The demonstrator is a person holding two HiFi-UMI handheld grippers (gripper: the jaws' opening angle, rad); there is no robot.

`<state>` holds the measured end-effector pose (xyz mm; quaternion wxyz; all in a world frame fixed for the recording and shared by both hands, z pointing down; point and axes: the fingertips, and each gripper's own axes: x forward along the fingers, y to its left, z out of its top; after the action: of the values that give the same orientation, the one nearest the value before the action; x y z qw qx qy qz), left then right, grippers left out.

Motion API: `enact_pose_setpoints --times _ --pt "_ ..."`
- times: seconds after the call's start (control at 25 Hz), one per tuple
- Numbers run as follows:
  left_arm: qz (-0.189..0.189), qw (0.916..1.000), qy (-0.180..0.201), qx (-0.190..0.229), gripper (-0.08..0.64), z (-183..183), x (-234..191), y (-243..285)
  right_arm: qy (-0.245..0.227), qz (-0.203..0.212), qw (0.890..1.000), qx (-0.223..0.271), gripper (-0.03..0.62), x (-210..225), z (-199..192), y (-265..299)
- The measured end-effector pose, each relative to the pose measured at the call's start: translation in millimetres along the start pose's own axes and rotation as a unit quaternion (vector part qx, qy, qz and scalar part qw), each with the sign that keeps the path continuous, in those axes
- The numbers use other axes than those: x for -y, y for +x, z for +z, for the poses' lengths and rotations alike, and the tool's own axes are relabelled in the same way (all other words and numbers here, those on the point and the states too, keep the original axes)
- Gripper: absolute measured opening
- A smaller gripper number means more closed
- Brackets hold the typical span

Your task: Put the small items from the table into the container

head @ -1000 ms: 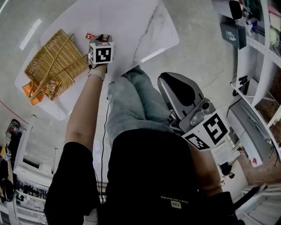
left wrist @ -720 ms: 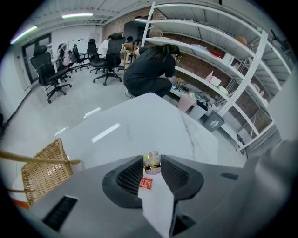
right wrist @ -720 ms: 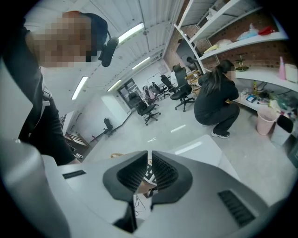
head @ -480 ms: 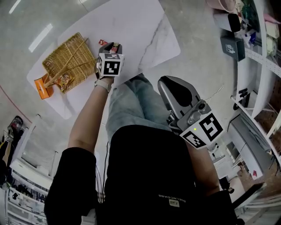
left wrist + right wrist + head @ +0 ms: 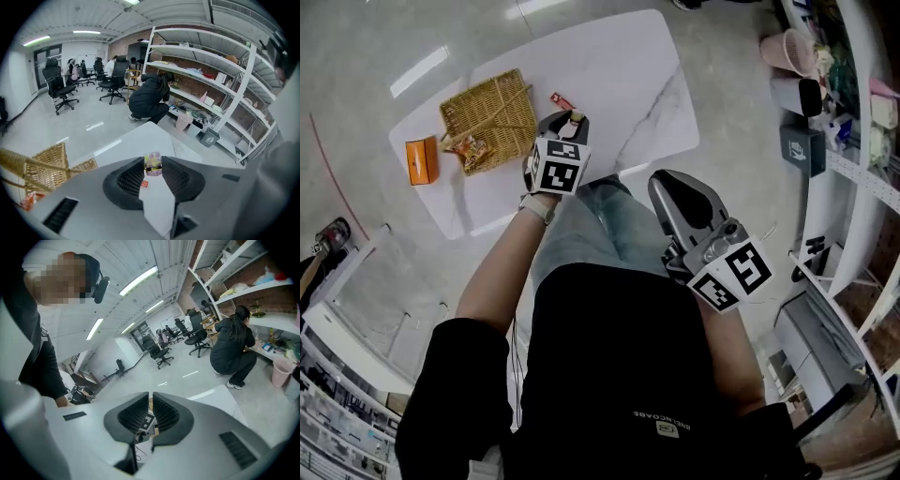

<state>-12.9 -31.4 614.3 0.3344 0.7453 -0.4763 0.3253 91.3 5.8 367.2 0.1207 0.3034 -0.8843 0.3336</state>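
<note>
Left tool [image 5: 566, 118]: gripping small cup [image 5: 153, 164], held above desk [image 5: 619, 66], upper centre, just right of basket [image 5: 487, 105]. Right tool [image 5: 150, 412]: closed, empty, lower right. Red packet [image 5: 560, 99]: on desk beside basket.

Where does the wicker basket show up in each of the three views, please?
Head view: the wicker basket is at upper left, on the table, left of the left gripper.
Left gripper view: it sits at the lower-left edge, left of the jaws.
Right gripper view: it cannot be made out; the jaws cover that stretch.
Shared landmark: the white marble table, seen beyond the jaws in both gripper views.
</note>
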Motion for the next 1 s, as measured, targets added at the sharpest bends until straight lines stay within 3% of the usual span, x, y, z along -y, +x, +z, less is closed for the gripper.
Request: enact_pose_setpoints --times 0.32,0.6,1.0 --pt "0.047 0.9975 -0.049 0.022 0.120 -16 -29 -65 -0.030 0.058 0.998 -0.015 0.014 -38 7 25" --pt "0.098 0.9899 -0.098 0.028 0.120 -45 -63 -110 -0.061 0.099 0.993 -0.030 0.014 -72 12 45" --pt "0.141 0.9803 -0.136 0.020 0.120 -85 -107 -126 -0.102 0.129 0.985 -0.054 0.014 -104 6 80"
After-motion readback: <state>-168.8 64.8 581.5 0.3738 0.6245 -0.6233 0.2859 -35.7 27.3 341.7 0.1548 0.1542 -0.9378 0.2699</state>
